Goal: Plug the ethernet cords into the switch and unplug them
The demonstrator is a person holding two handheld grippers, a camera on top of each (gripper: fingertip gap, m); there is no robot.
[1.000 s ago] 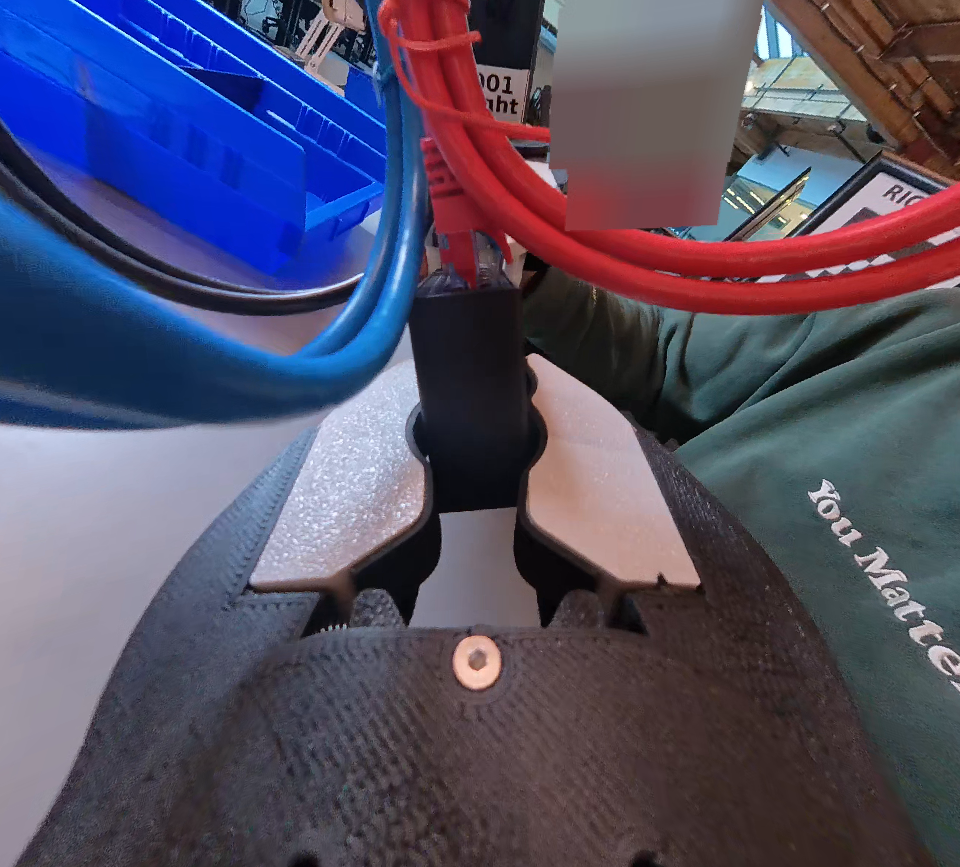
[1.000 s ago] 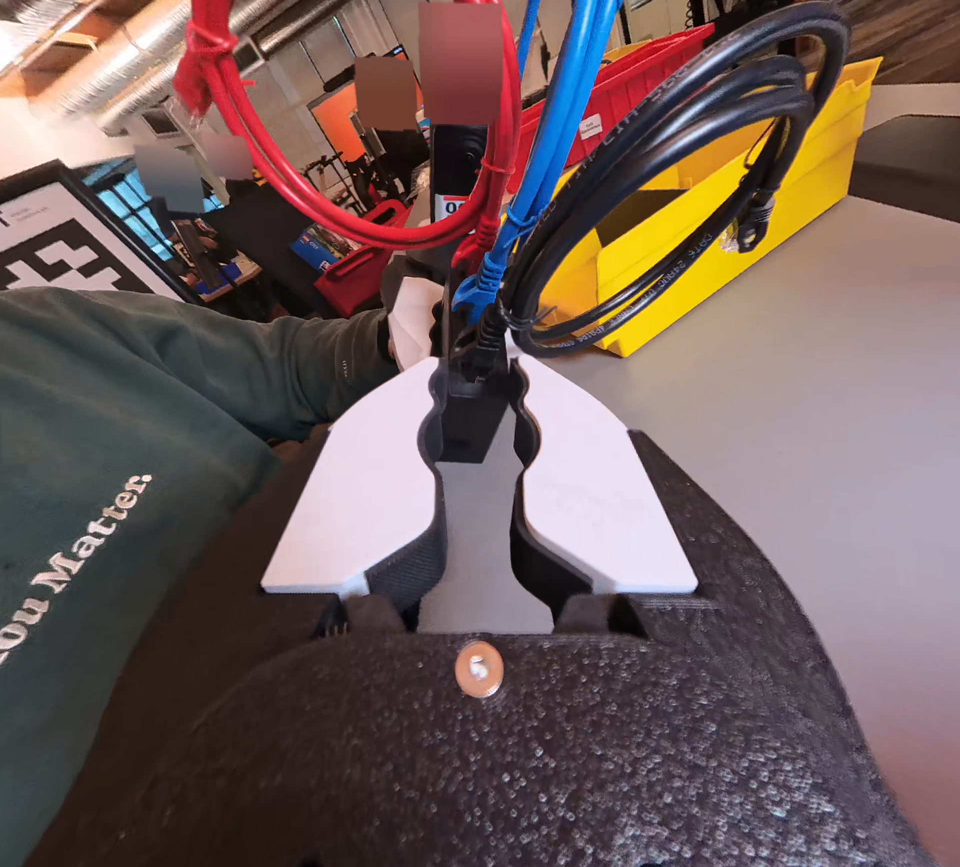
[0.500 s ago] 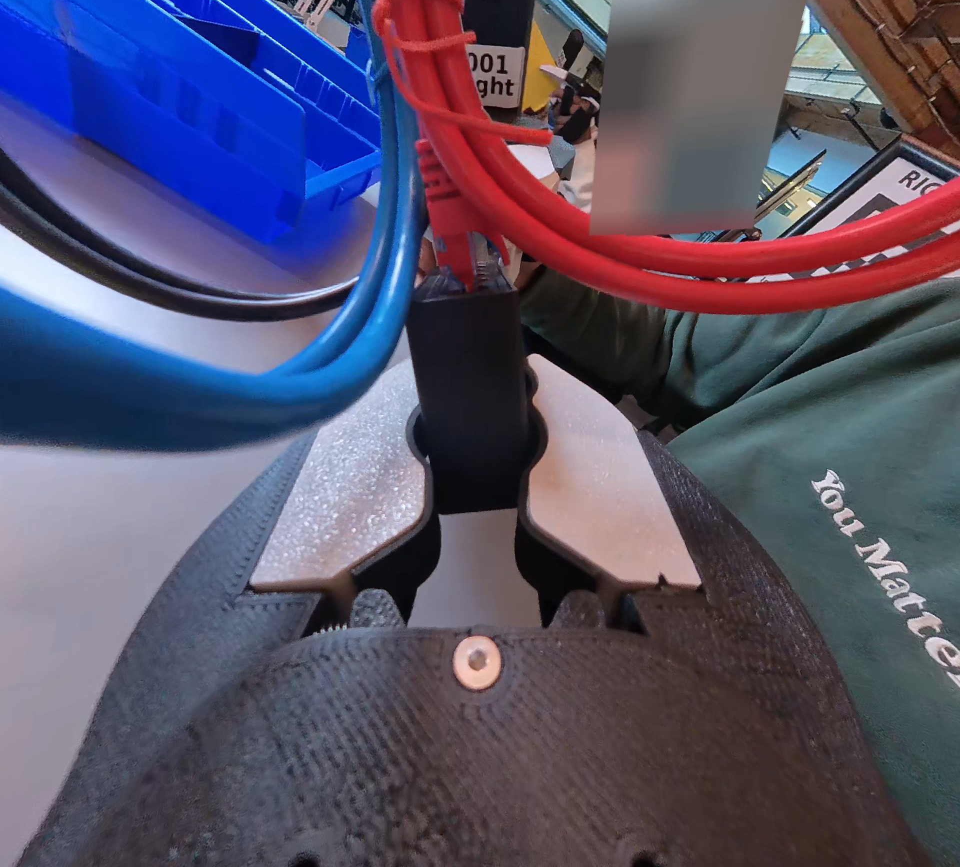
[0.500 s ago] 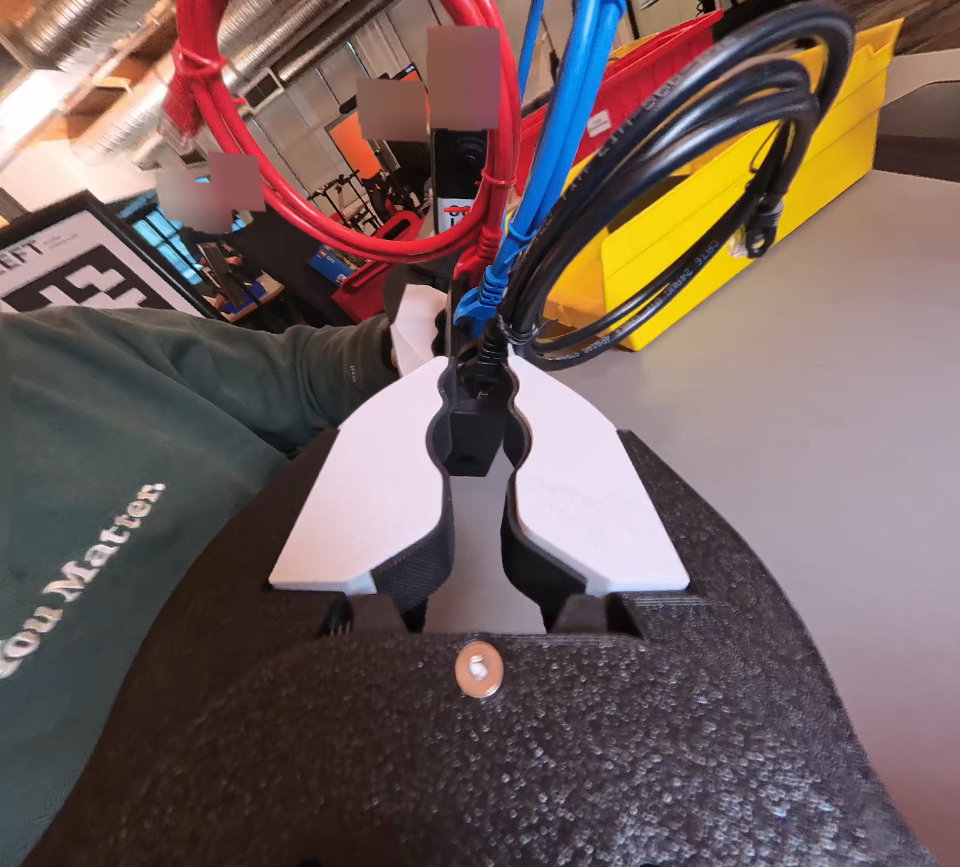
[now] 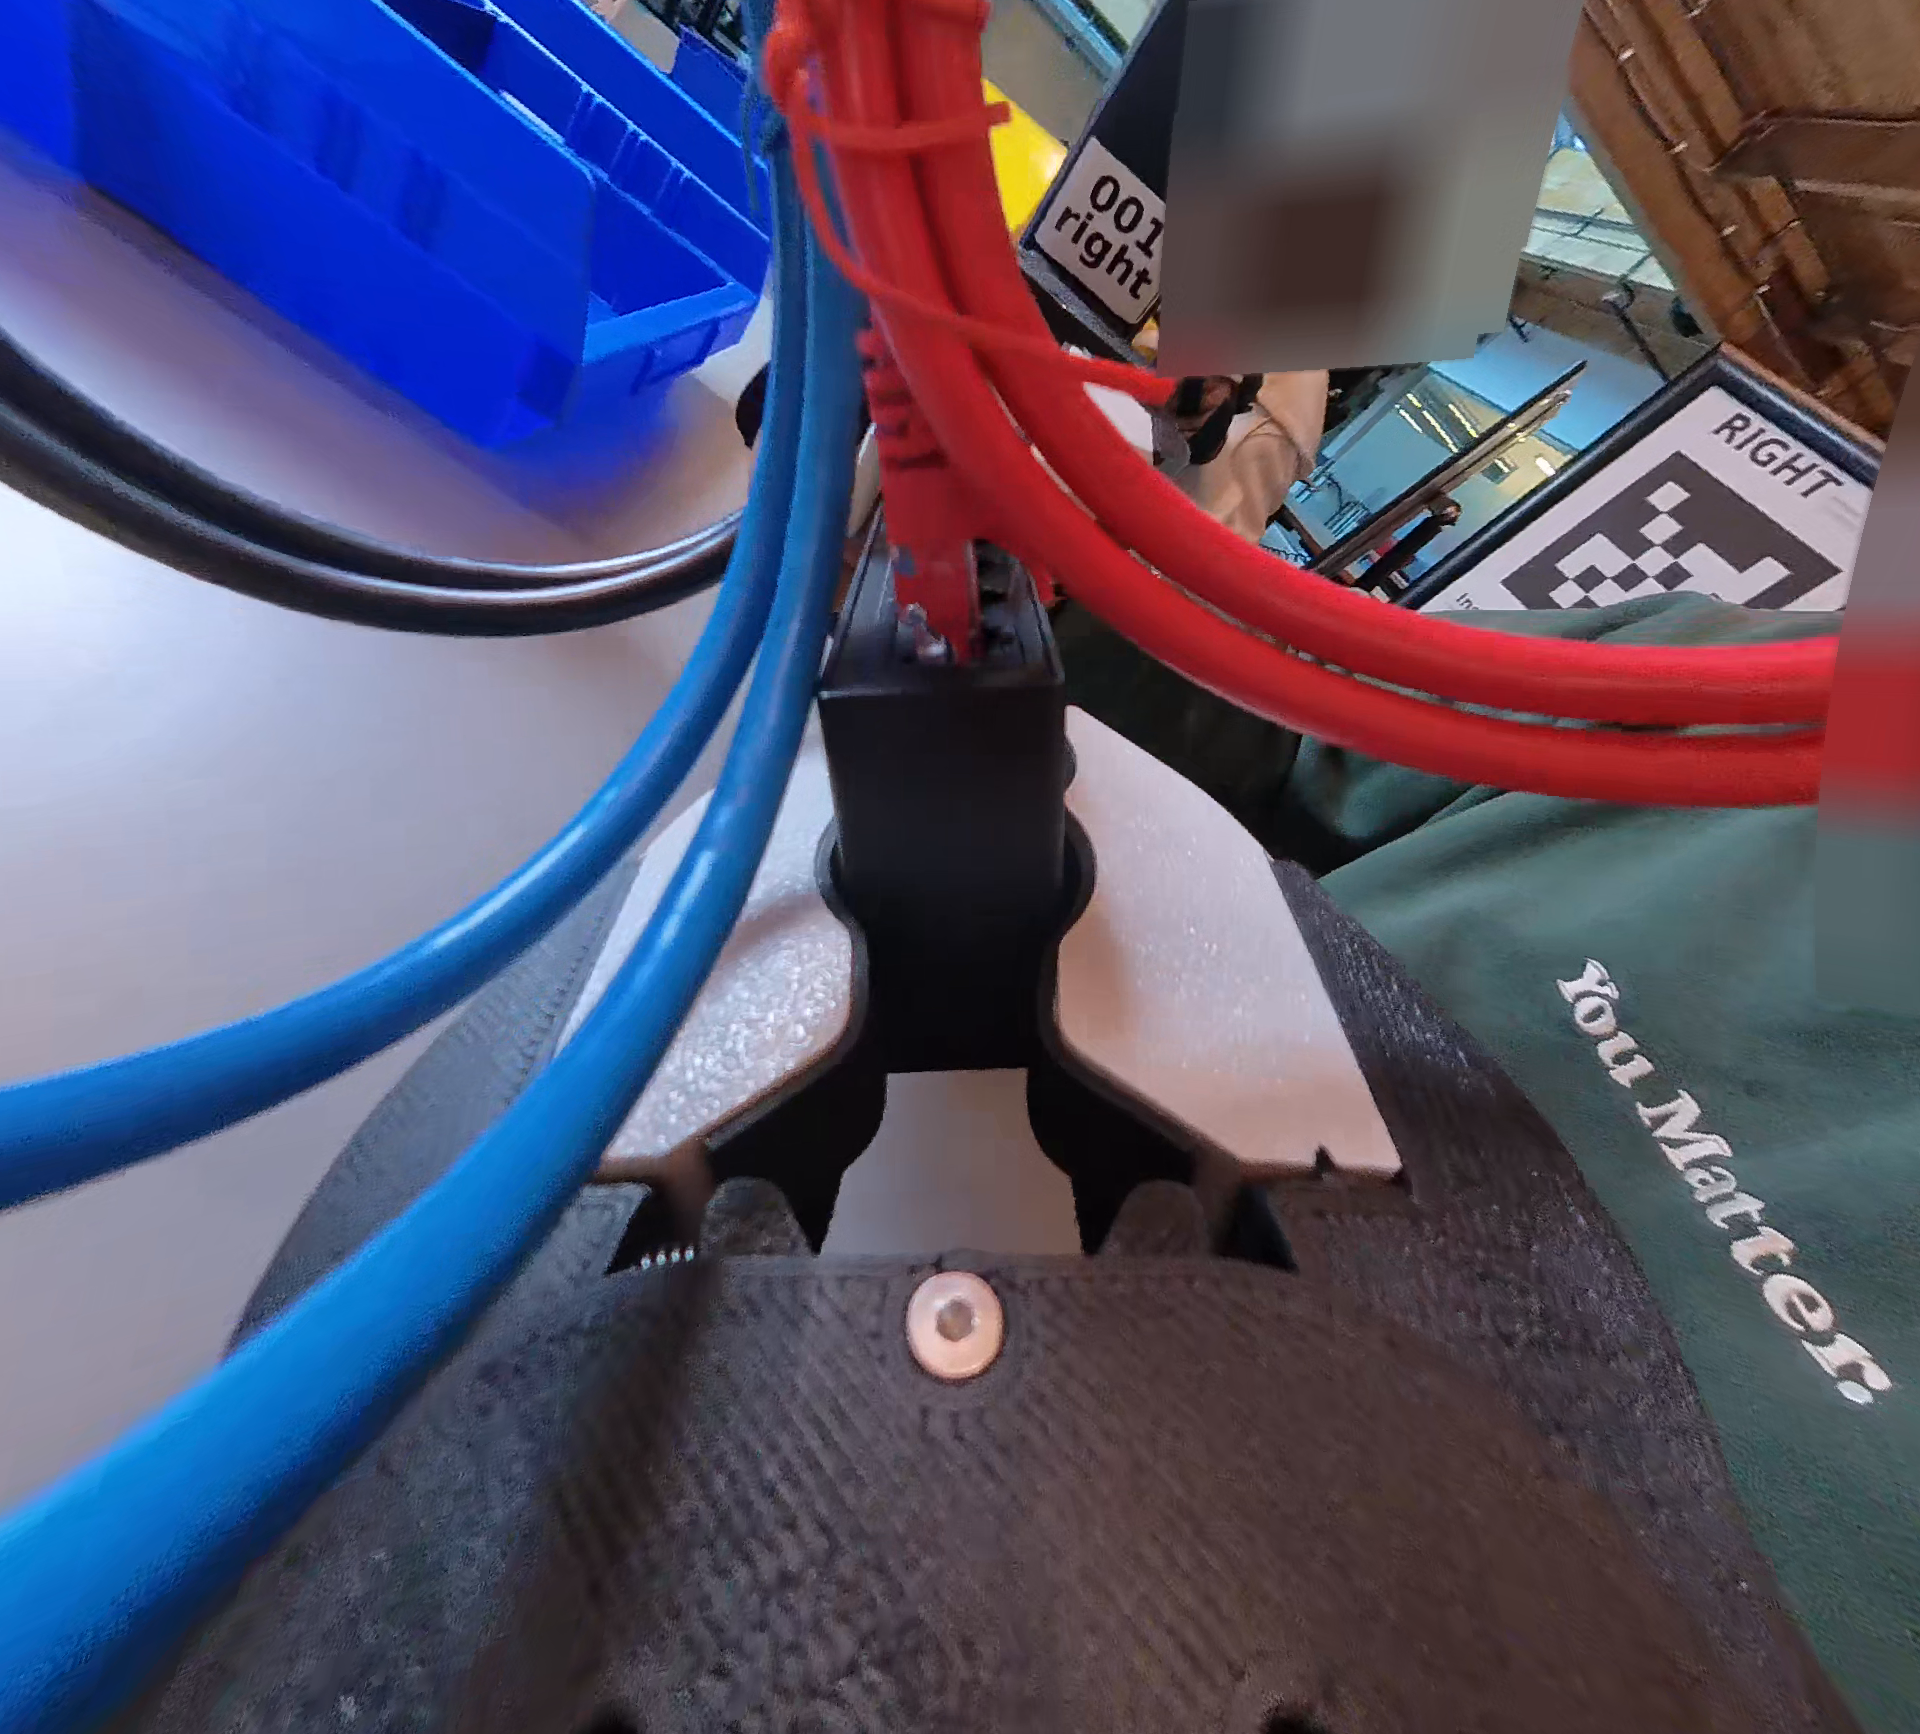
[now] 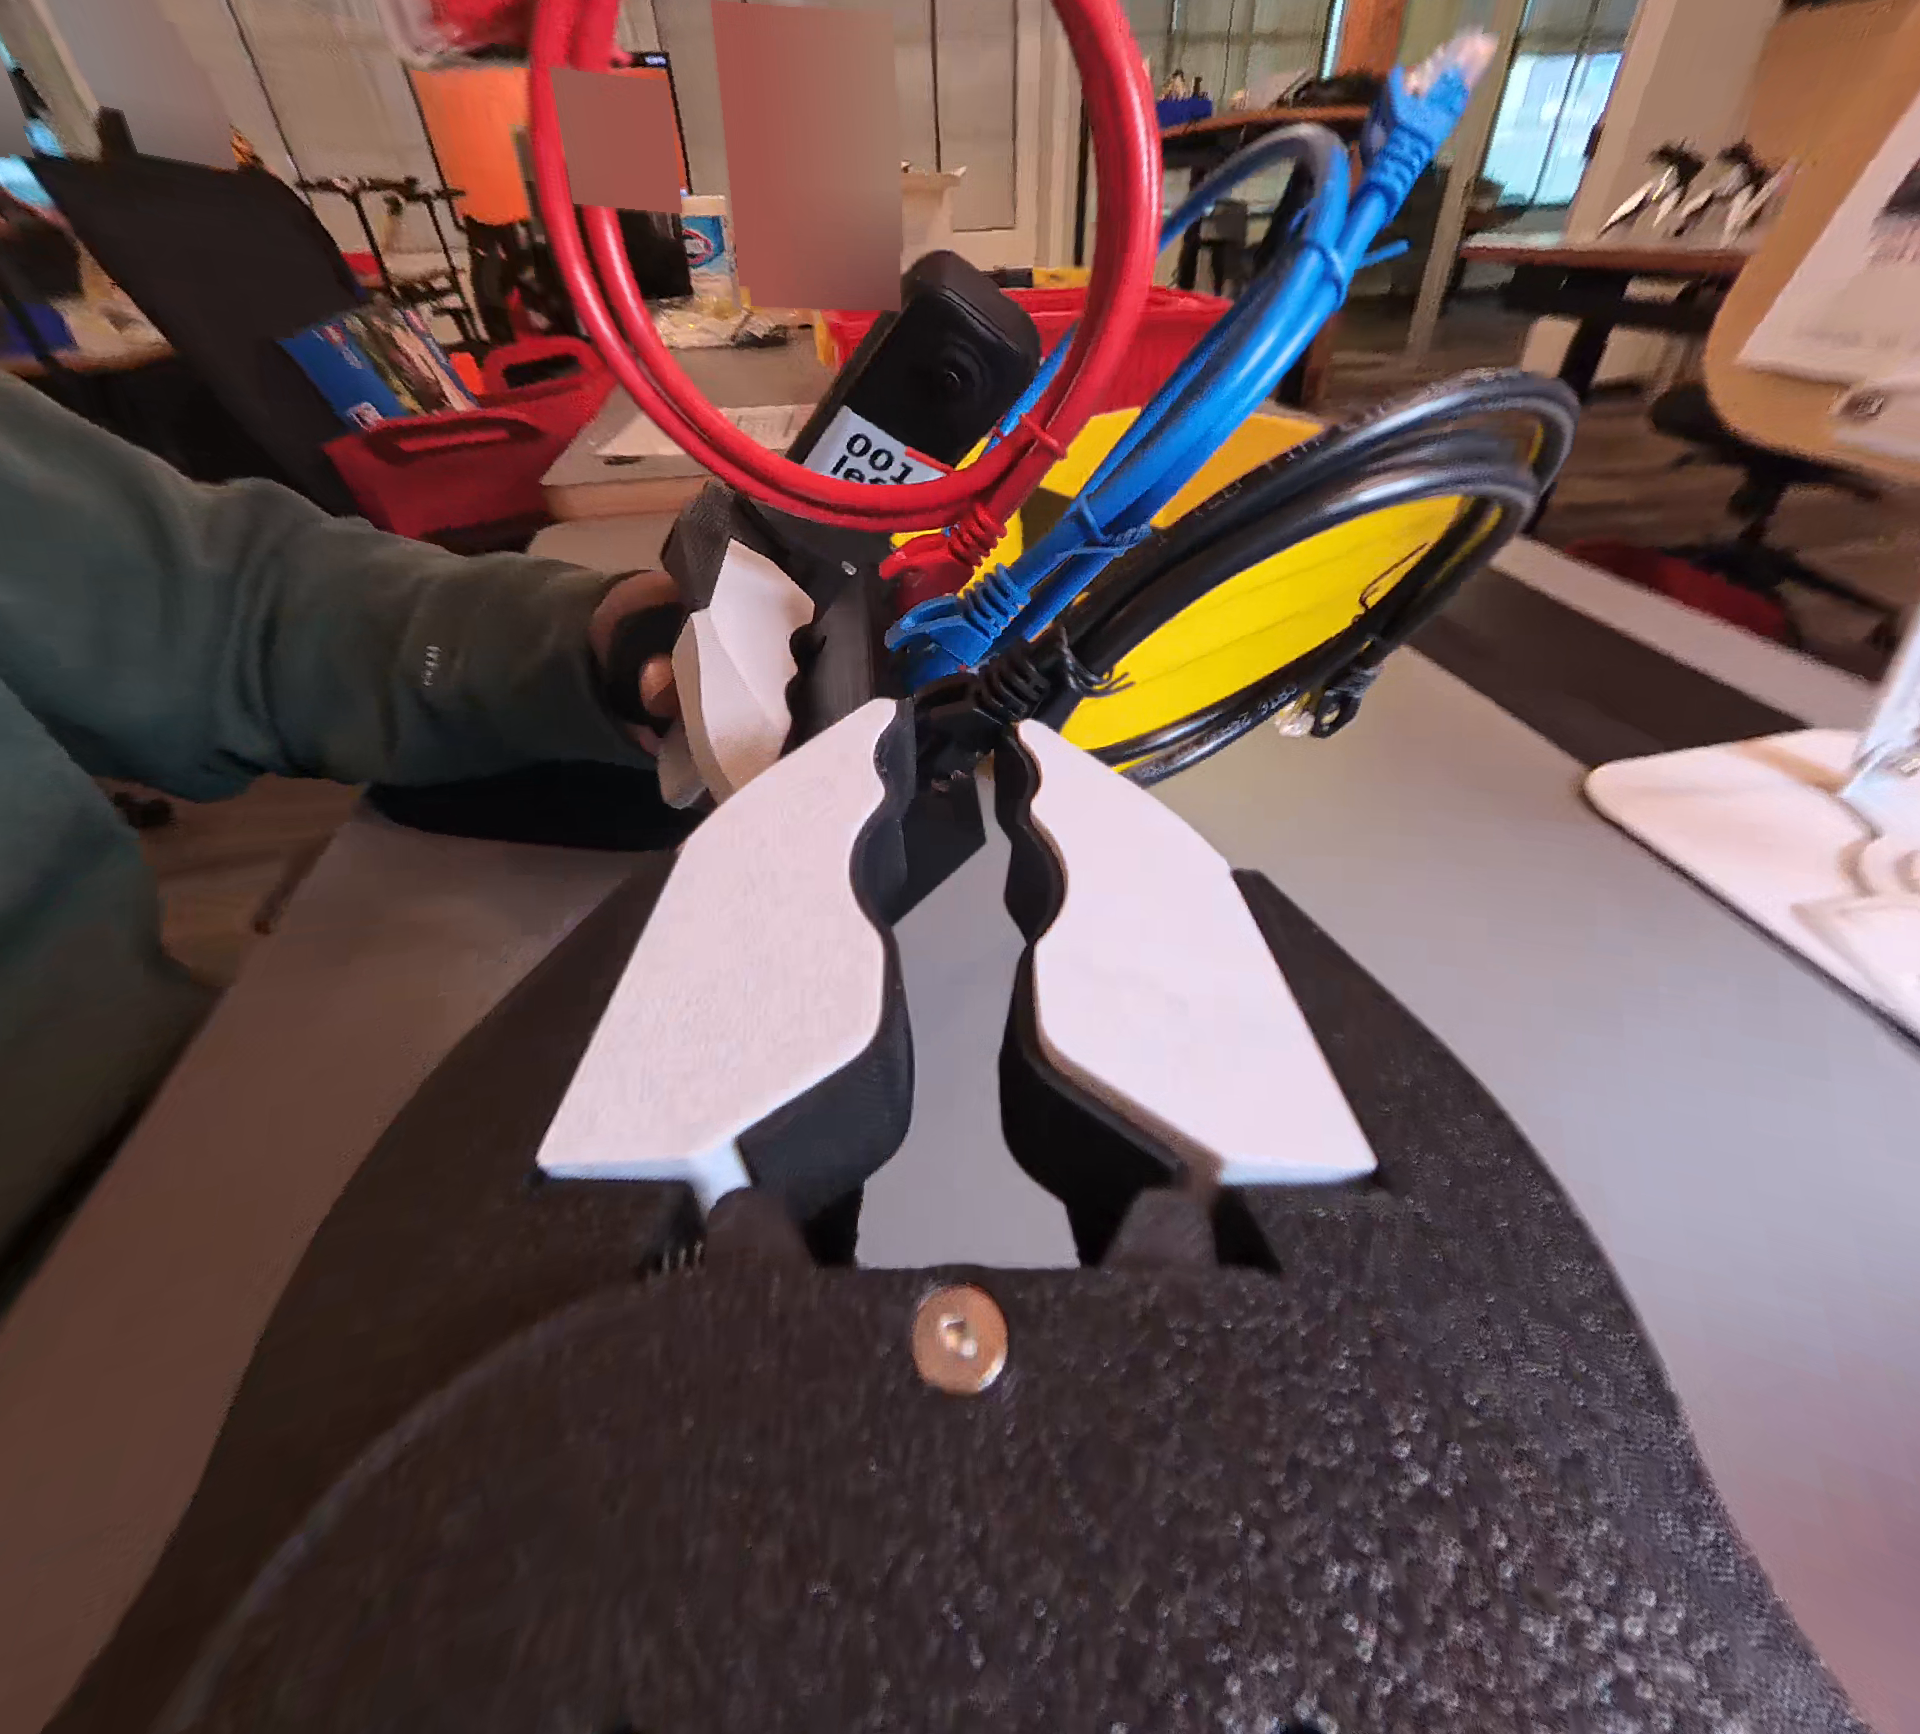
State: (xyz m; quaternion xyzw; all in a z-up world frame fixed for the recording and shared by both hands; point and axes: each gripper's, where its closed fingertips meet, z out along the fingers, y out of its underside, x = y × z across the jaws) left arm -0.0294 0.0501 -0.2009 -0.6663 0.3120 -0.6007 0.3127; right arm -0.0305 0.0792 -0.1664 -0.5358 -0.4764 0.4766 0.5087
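My left gripper (image 5: 951,853) is shut on the black switch (image 5: 945,780) and holds it up above the table. A red cord (image 5: 1351,666), a blue cord (image 5: 727,749) and a black cord (image 5: 416,572) are plugged into its far end, each coiled and tied. In the right wrist view my right gripper (image 6: 961,728) is nearly closed at the switch's (image 6: 940,832) cord end, its tips pinching the black cord's plug (image 6: 992,687). The red coil (image 6: 1122,178), blue coil (image 6: 1247,354) and black coil (image 6: 1455,437) stand above it. The left gripper's white finger (image 6: 738,687) shows just behind.
A blue bin (image 5: 312,178) stands on the grey table to the left. A yellow bin (image 6: 1247,604) and a red bin (image 6: 457,458) stand behind the cords. A white object (image 6: 1714,811) lies on the table (image 6: 1455,957) at right. A green sleeve (image 6: 260,624) reaches in from the left. The left gripper's tips are roughly 5 cm from the right gripper's.
My right gripper's fingers have closed further and slid from the switch body to its cord end. The switch has tilted and the coils have swung over. The left gripper keeps its hold.
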